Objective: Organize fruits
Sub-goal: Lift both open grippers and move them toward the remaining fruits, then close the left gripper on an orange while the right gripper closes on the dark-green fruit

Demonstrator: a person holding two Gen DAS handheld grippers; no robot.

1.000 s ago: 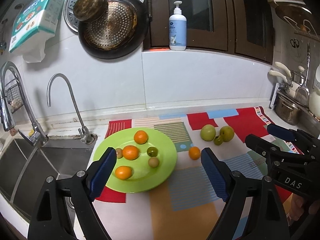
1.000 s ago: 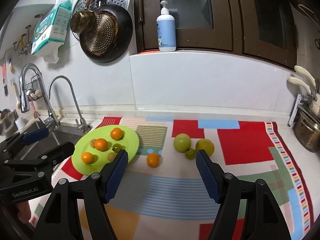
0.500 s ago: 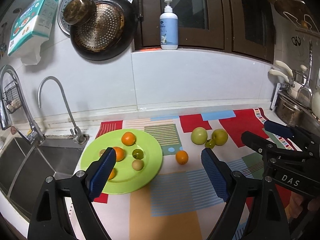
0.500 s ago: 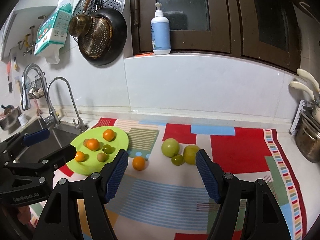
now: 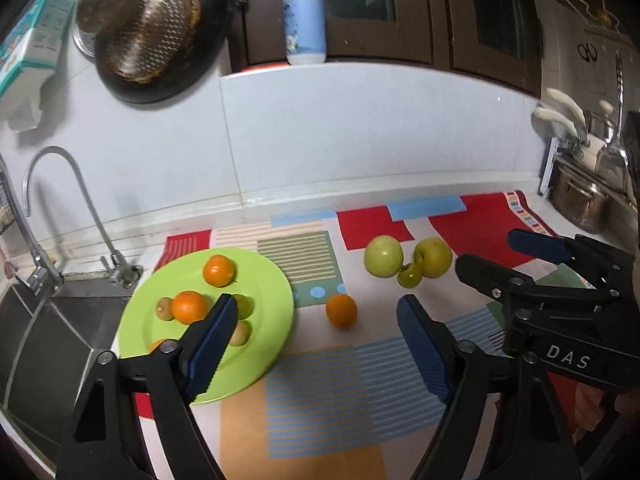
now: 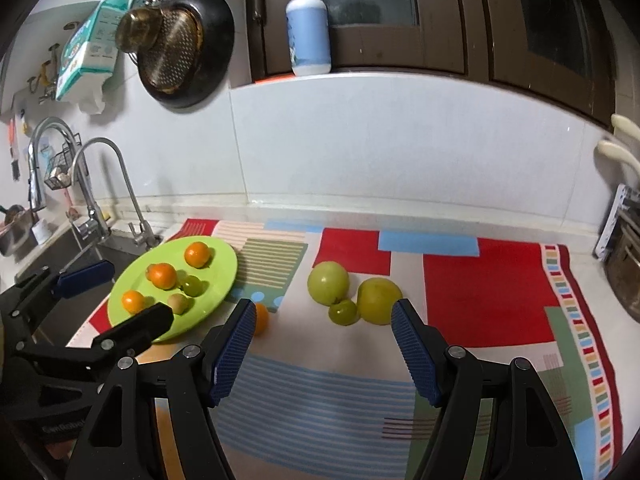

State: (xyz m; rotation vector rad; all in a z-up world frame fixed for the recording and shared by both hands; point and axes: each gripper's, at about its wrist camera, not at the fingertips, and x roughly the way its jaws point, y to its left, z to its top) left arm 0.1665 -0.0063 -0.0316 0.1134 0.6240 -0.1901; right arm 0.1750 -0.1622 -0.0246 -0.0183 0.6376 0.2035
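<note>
Bare mat (image 6: 320,392) fills the lower centre; plate (image 6: 218,276) at left, apples (image 6: 328,282) at centre and pot (image 5: 580,200) at right bound it.

I see a white tiled wall (image 6: 360,140) behind the counter, dark wooden cabinets (image 6: 440,12) above, a steel sink (image 5: 44,332) with curved taps (image 5: 60,200) at left, and a frying pan (image 5: 160,36) hanging on the wall.

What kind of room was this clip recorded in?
A home kitchen, most likely: a steel sink with a gooseneck faucet, a frying pan hung on the tiled wall, and a cooking pot on the counter.
</note>
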